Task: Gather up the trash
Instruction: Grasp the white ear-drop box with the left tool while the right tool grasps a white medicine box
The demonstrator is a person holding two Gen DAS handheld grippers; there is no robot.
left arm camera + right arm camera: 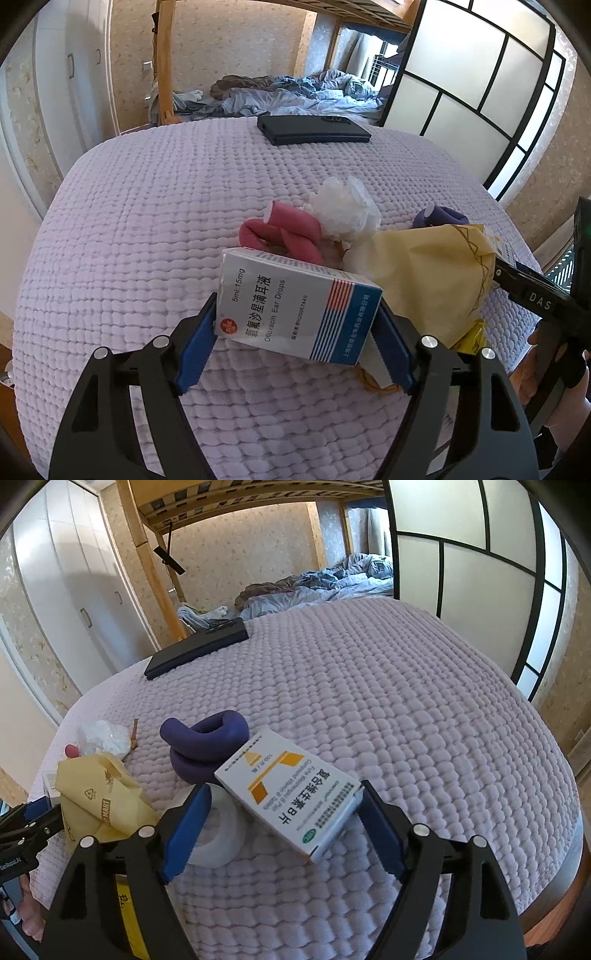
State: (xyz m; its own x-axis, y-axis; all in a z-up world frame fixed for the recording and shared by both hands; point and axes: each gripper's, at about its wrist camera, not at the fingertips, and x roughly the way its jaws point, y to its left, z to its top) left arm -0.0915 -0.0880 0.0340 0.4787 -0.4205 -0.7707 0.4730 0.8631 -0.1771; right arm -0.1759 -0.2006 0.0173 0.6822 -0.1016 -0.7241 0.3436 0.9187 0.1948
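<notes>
On the lilac quilt (147,221), my left gripper (297,306) is shut on a white and blue ear drops box (295,306), with a blue pad pressed against each end. My right gripper (284,790) is shut on a white and yellow vitamin tablets box (291,797), held at a slant over a white tape roll (221,834). Between the two lie a crumpled yellow plastic bag (432,277), a wad of white tissue (343,210), a pink foam twist (284,236) and a purple foam coil (207,742).
A black flat case (314,129) lies at the quilt's far edge. A small brown stick (133,733) rests beside the tissue. Beyond are a wooden bunk frame (155,572), rumpled blue bedding (295,96), white wardrobes and a sliding panel door (461,74).
</notes>
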